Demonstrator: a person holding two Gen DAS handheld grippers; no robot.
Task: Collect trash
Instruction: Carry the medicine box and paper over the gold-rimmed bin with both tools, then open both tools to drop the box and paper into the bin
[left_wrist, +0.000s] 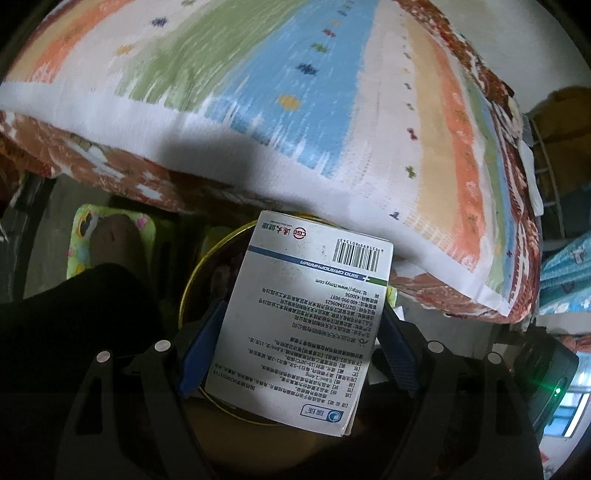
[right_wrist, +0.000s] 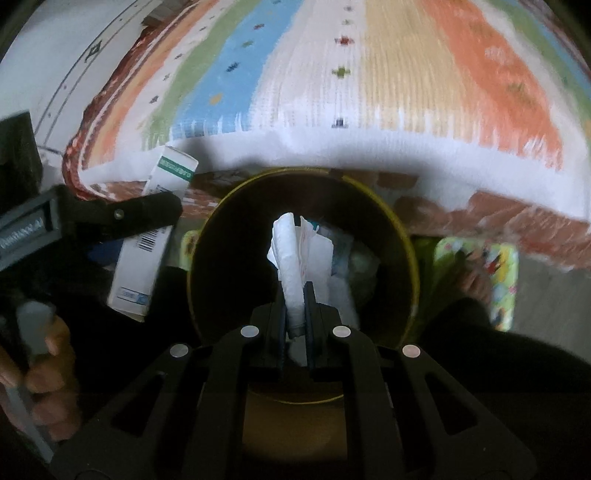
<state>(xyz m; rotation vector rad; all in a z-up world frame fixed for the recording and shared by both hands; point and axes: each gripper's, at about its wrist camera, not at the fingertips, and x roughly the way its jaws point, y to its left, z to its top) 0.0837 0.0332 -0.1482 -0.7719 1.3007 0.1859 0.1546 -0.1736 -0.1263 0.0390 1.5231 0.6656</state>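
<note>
The left claw (left_wrist: 295, 332) is gripping a white medicine box (left_wrist: 306, 325) by its two long sides, with its blue pads spread wide against the cardboard. The box's long way is running along the claw's fingers, its barcode end pointing away toward the bed, and it is hanging over the round bin (left_wrist: 192, 280) with the yellow rim. The right claw (right_wrist: 295, 314) is squeezing shut on a crumpled white tissue (right_wrist: 291, 258). The tissue is standing up long and thin out of the claw, pointing away over the dark mouth of the bin (right_wrist: 406, 251). In the right wrist view the box (right_wrist: 140, 266) is showing at the left, with the left claw's black arm across it. A bed is lying just behind the bin, covered by a striped bedsheet (left_wrist: 258, 92) in orange, green, blue and cream. A bright patterned slipper (right_wrist: 498, 273) is sitting on the grey floor beside the bin. The inside of the bin is very dark, so the pale things in it are hard to make out. The right wrist view is blurry.
</note>
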